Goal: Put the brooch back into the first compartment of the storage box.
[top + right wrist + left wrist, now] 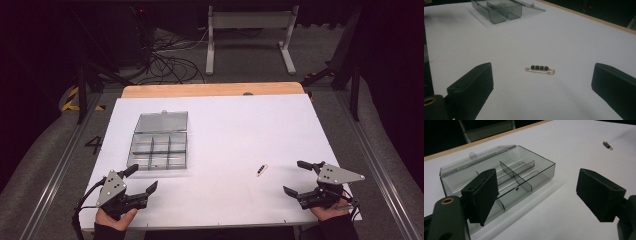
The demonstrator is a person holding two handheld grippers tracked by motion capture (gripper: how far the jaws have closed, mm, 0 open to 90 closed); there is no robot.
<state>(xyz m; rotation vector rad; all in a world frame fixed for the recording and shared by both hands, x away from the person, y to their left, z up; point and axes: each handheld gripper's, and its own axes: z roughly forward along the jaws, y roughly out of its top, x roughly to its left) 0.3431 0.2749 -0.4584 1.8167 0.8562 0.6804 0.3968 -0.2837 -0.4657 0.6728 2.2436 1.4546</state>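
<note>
While we hover: both grippers' fingers spread wide, empty.
Beaded pin (540,69): light, thin, slippery on the surface.
Hold: we pinch its bead row.

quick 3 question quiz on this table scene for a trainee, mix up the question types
1. True or false: the lid of the clear compartment box is shut.
2. Which hand-held gripper is nearer the beaded safety pin? A) left hand-held gripper B) right hand-held gripper
3. Fill in: the pin lies on the white ____, apart from the box.

Key
1. False: the lid lies open behind the box.
2. B: the pin sits ahead of its open jaws.
3. Table.
</note>
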